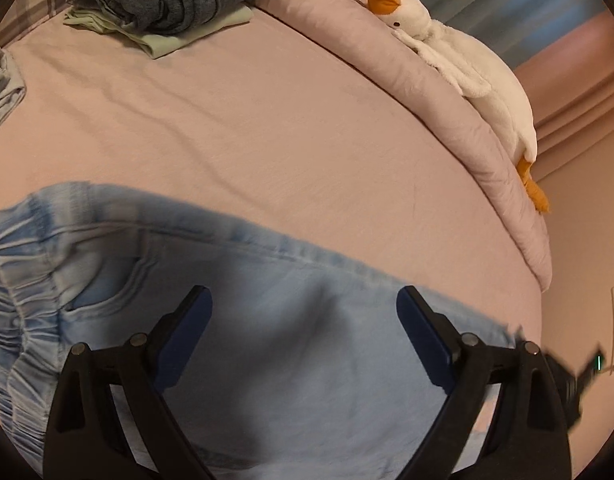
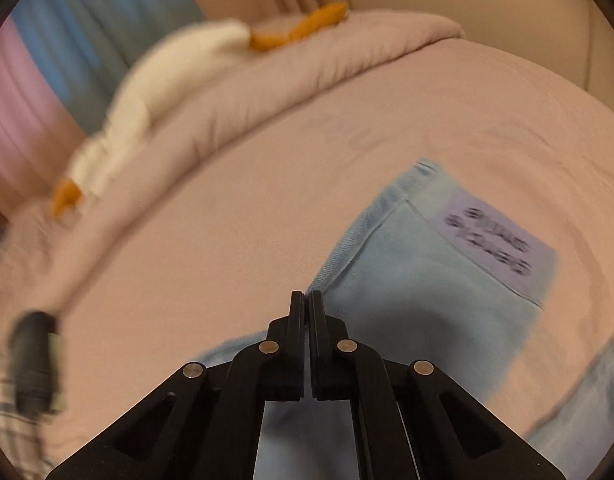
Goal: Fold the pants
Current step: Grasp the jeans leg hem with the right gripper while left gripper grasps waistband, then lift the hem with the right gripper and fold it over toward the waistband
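Denim, pale blue, spreads across a pink bed sheet point(image 1: 267, 128) in the left wrist view, where the pants point(image 1: 235, 320) lie flat with their gathered waistband point(image 1: 15, 300) at the left edge. The left gripper point(image 1: 303, 304) hangs above the fabric with its jaws spread wide and nothing between them, apparently poised to take hold. Folded clothes point(image 1: 167, 0) are stacked at the far end, likely finished work, and a plush goose point(image 1: 467, 64) lies on the rolled quilt. The right wrist view, blurred, shows what the left does not: a back pocket bearing a printed patch point(image 2: 495, 244). Here the right gripper point(image 2: 306, 300) is clamped together near the denim's edge; whether cloth is pinched between its tips cannot be told.
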Demonstrator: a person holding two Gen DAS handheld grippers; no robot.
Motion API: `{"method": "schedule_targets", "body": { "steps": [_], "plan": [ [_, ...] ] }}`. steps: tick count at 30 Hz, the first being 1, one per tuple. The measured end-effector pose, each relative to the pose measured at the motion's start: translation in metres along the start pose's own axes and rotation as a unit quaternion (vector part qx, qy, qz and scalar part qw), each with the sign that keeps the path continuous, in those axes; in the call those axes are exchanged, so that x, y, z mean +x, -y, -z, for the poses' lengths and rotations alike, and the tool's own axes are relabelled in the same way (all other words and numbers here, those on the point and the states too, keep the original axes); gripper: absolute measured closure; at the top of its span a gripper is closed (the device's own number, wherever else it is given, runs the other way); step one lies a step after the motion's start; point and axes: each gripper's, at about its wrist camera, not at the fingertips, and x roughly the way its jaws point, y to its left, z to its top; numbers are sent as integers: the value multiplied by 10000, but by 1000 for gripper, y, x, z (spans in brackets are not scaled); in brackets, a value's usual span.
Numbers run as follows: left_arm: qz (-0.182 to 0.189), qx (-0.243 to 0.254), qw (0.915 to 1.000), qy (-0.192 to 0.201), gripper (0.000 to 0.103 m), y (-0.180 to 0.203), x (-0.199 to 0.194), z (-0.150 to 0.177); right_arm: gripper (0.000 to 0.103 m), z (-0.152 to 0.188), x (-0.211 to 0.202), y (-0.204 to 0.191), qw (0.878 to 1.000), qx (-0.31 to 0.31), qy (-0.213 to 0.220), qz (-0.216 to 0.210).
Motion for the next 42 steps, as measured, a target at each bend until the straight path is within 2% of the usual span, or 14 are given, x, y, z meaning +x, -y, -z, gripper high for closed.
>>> {"method": "schedule_targets", "body": {
  "steps": [6, 11, 17, 19, 21, 22, 26, 28, 30, 32, 35, 38, 40, 42],
  "plan": [
    [80, -401, 9983, -413, 14, 8, 22, -13, 101, 17, -41, 31, 9960, 382, 198, -780],
    [-269, -630, 9952, -703, 23, 10, 49, -18, 101, 50, -44, 37, 9978, 243, 206, -583],
    [-452, -675, 9924, -928, 24, 13, 56, -24, 101, 60, -49, 66, 9939, 632, 54, -907],
    [-630, -643, 9915, -939, 35, 15, 57, -25, 101, 61, -48, 66, 9940, 634, 31, -895],
    [-877, -465, 9911, -892, 60, 17, 56, -23, 101, 65, -49, 65, 9949, 594, 61, -808],
    [-921, -390, 9912, -868, 66, 18, 55, -22, 101, 67, -51, 66, 9948, 610, 71, -808],
    [-764, -174, 9943, -723, 89, 10, 48, -16, 101, 70, -59, 71, 9940, 616, 130, -896],
    [-434, -101, 9967, -678, 98, 5, 37, -7, 101, 71, -66, 71, 9936, 577, 168, -951],
    [-95, -83, 9989, -457, 99, 1, 9, 5, 101, 71, -75, 72, 9943, 485, 233, -923],
    [107, 248, 9996, 124, 101, 6, -40, 21, 101, 68, -87, 74, 9941, 428, 341, -938],
    [642, 623, 9936, 692, 100, 6, -104, 52, 101, 66, -110, 79, 9911, 423, 444, -1181],
    [1072, 770, 9884, 756, 101, -15, -150, 91, 101, 71, -131, 83, 9893, 343, 454, -1344],
    [1065, 840, 9885, 677, 101, -17, -151, 100, 101, 78, -145, 88, 9893, 299, 525, -1326],
    [1092, 555, 9912, 510, 101, -22, -137, 94, 101, 84, -151, 96, 9898, 364, 543, -1264]
  ]
}}
